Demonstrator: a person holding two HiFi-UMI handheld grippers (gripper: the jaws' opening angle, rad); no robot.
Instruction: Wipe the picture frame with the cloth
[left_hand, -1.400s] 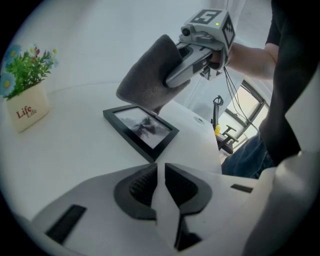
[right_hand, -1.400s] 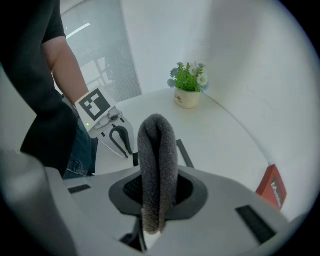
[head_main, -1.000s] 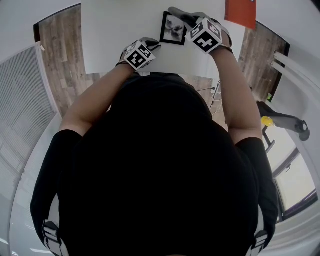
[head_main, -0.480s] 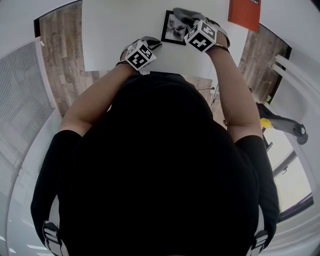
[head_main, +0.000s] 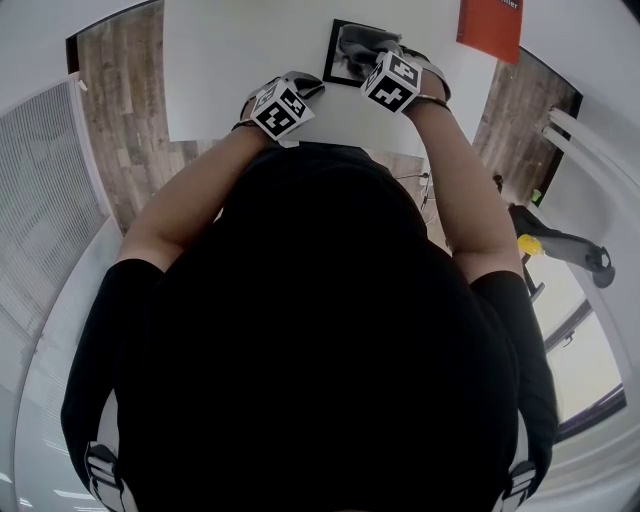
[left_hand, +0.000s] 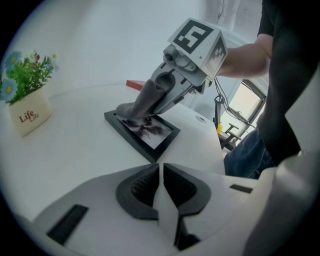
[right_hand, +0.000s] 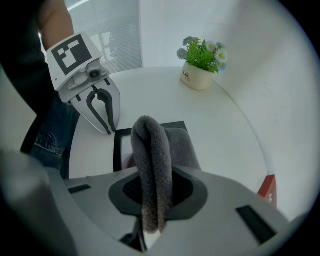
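A black picture frame lies flat on the white table. My right gripper is shut on a folded grey cloth, pointing steeply down. The cloth's free end rests on the far part of the frame, hiding some of the picture. My left gripper sits low over the table just short of the frame's near corner. Its jaws have just been closing, with nothing between them, and they stand shut. In the right gripper view the left gripper is beside the frame's edge.
A small pot of flowers marked "Life" stands beyond the frame on the left gripper's side. A red object lies at the far right of the table. The table's near edge runs under my forearms, with wooden floor on both sides.
My right gripper has come down and slightly toward me with the cloth, which now lies on the frame. The left gripper has stayed in place.
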